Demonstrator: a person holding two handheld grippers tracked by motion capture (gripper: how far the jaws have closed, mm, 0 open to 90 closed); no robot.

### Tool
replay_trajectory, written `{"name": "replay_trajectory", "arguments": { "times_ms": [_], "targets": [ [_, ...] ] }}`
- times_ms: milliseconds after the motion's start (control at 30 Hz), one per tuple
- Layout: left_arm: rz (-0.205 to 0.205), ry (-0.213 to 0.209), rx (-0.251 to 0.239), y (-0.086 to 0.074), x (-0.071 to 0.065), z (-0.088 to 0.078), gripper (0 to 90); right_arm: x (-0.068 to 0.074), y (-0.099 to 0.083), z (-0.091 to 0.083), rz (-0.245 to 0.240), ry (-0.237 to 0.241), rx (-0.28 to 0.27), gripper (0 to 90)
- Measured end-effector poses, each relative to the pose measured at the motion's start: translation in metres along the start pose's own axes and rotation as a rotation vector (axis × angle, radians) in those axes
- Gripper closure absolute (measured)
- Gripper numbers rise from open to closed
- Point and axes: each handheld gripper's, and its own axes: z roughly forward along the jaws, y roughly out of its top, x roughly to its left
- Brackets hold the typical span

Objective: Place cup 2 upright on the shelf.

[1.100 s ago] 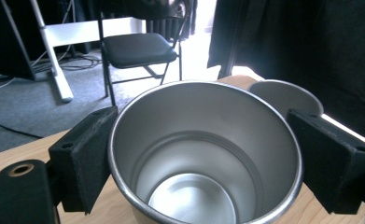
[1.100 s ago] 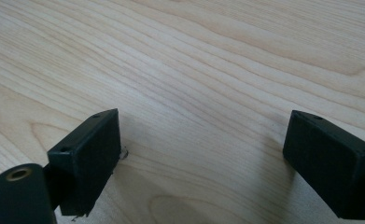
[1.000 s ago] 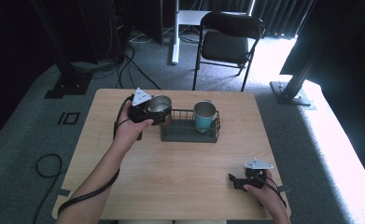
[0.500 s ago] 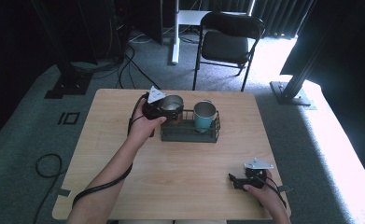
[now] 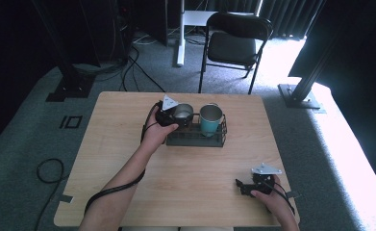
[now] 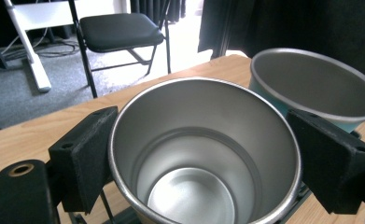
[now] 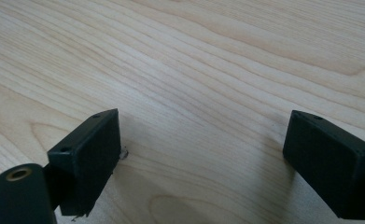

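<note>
Your left arm (image 5: 128, 175) reaches forward and slightly right across the table, forearm stretched out, hand wrapped round the left gripper (image 5: 172, 114) at the far middle. Its jaws stand wide, one on each side of a cup (image 6: 203, 154), pads at the wall. Your right hand (image 5: 271, 199) sits near the table's near right edge, wrist bent in, holding the right gripper (image 5: 243, 186) low over the wood and aimed left, jaws spread wide with nothing between them.
</note>
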Motion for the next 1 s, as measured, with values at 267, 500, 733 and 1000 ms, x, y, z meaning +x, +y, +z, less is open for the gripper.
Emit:
{"name": "replay_trajectory", "arguments": {
  "times_ms": [267, 500, 733, 1000],
  "targets": [
    [0.01, 0.001, 0.021, -0.009, 0.001, 0.005, 13.9, 0.0, 0.0, 0.0, 0.0, 0.0, 0.0, 10.8],
    [0.012, 0.006, 0.042, -0.018, 0.003, 0.01, 13.9, 0.0, 0.0, 0.0, 0.0, 0.0, 0.0, 10.8],
    [0.041, 0.003, 0.04, -0.019, -0.001, 0.01, 10.8, 0.0, 0.0, 0.0, 0.001, 0.001, -0.001, 10.8],
    [0.059, 0.004, 0.025, -0.014, -0.002, -0.003, 2.4, 0.0, 0.0, 0.0, 0.0, 0.0, 0.0, 10.8]
  ]
}}
